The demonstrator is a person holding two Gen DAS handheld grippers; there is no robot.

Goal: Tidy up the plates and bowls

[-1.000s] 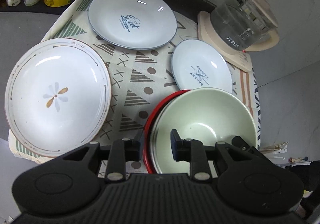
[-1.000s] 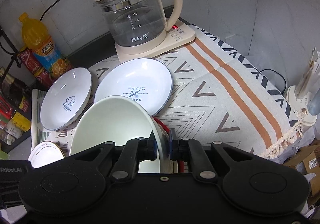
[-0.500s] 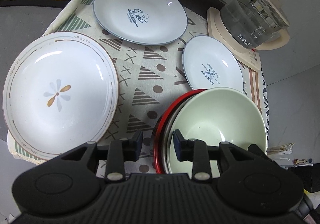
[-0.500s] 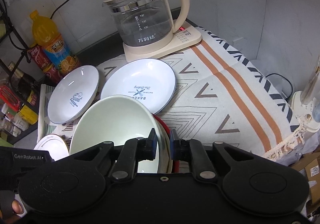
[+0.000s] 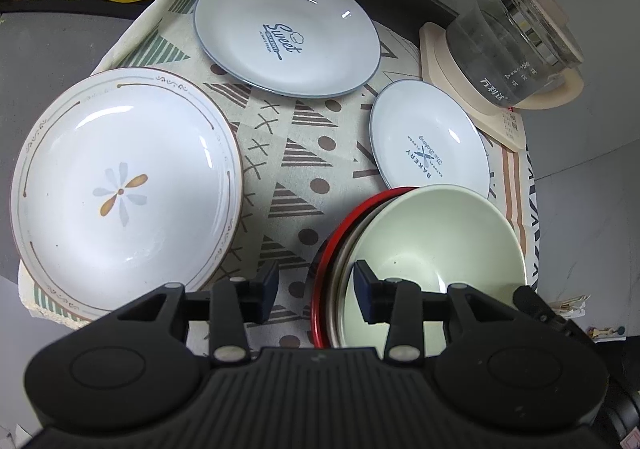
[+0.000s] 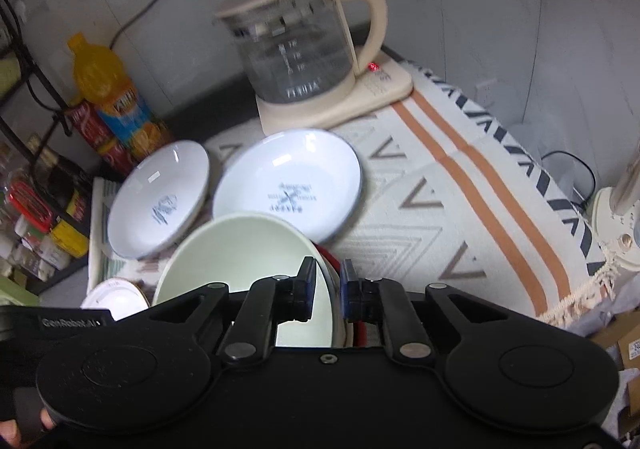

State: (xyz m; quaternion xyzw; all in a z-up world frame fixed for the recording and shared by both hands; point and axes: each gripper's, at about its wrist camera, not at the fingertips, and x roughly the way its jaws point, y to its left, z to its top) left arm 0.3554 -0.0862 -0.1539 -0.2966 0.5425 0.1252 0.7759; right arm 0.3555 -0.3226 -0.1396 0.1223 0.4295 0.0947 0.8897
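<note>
Two close downward wrist views from opposite sides, sharing green bowl

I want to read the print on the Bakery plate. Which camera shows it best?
The left wrist view: the Bakery plate is sharp and its lettering legible. In the right wrist view it is motion-blurred and unreadable.

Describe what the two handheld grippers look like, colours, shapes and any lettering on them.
The left gripper and the right gripper look alike: a black ribbed plastic body, round domed caps at both sides, angular black linkage arms with silver pivot pins, and dark blue pads on the fingertips. In the right wrist view, white GenRobot.AI lettering shows on the other unit's black housing.
</note>
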